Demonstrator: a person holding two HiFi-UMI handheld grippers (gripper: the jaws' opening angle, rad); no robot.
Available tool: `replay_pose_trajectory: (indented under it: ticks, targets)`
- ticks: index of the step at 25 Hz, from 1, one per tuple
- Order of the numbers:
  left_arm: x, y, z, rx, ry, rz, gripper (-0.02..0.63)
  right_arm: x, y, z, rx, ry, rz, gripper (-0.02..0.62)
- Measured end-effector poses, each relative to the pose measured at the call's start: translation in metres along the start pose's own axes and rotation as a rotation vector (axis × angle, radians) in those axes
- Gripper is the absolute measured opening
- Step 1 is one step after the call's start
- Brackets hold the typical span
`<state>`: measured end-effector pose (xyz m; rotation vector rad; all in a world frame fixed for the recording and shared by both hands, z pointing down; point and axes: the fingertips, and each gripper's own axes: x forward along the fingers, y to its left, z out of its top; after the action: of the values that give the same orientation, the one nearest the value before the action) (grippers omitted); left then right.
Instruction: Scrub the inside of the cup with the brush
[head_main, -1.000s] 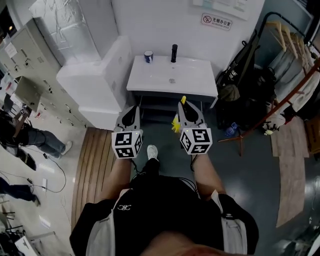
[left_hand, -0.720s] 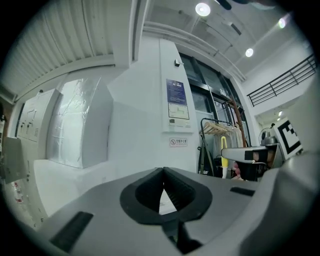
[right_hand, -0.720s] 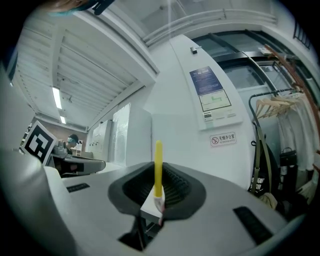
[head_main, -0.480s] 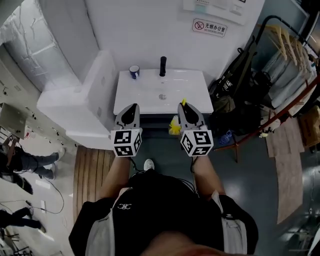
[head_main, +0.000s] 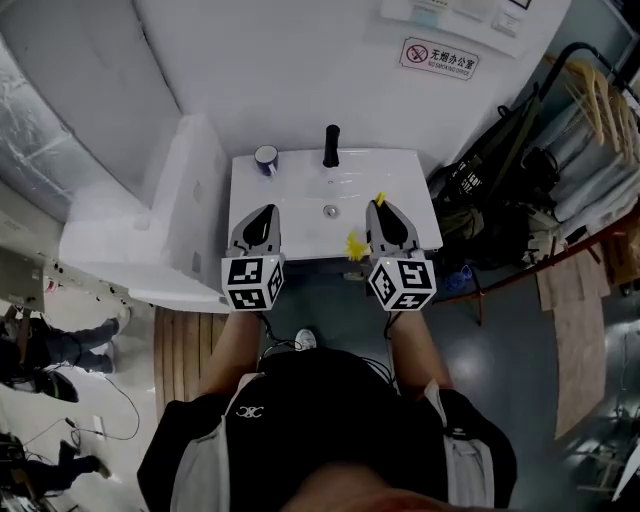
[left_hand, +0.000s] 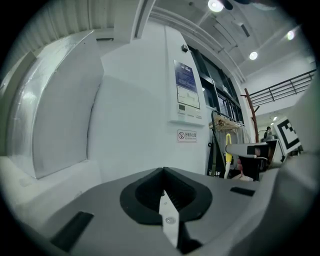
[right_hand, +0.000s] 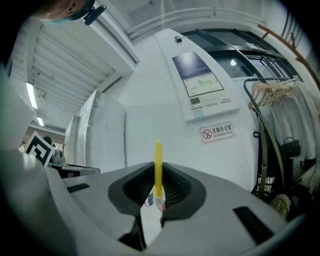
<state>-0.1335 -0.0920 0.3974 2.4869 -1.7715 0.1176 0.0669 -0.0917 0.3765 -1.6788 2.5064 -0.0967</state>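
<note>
Presently, cup (head_main: 266, 157): on sink (head_main: 300, 200) rim, twelve o'clock from left gripper (head_main: 265, 212), apart.
Left gripper: jaws together, empty.
Right gripper (head_main: 381, 210): clamped on yellow brush (right_hand: 158, 160).

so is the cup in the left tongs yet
No, the cup sits on the sink's back corner, and the left tongs are shut on nothing.

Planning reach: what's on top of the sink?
Cup at the sink's back-left corner, black faucet back centre. The left gripper and right gripper cover parts of its front rim.
</note>
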Motion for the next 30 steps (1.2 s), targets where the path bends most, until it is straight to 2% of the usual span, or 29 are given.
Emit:
replay_pose_trajectory:
  ticks: [9,15,20,21,23,24,30]
  targets:
    - [0.064,0.04,-0.009,-0.043,0.04,-0.023,0.014,0.058,-0.02,-0.008,-0.005,0.03,-0.051,0.051]
    - [0.094,0.046,-0.027,0.014,0.098,0.007,0.014,0.085,-0.041,-0.018,0.011,0.053,-0.046,0.051]
    - [0.128,0.047,-0.039,0.012,0.135,0.031,0.017,0.112,-0.067,-0.024,0.019,0.072,-0.016,0.051]
    - [0.134,0.048,-0.042,-0.005,0.142,0.03,0.025,0.117,-0.071,-0.025,0.019,0.077,-0.008,0.051]
    - [0.147,0.051,-0.051,-0.05,0.163,0.023,0.12,0.126,-0.079,-0.027,0.022,0.085,0.003,0.051]
    - [0.154,0.054,-0.055,-0.067,0.175,0.025,0.138,0.13,-0.084,-0.028,0.024,0.089,0.005,0.051]
    - [0.186,0.087,-0.098,-0.1,0.264,0.106,0.138,0.146,-0.113,-0.037,0.034,0.11,-0.005,0.051]
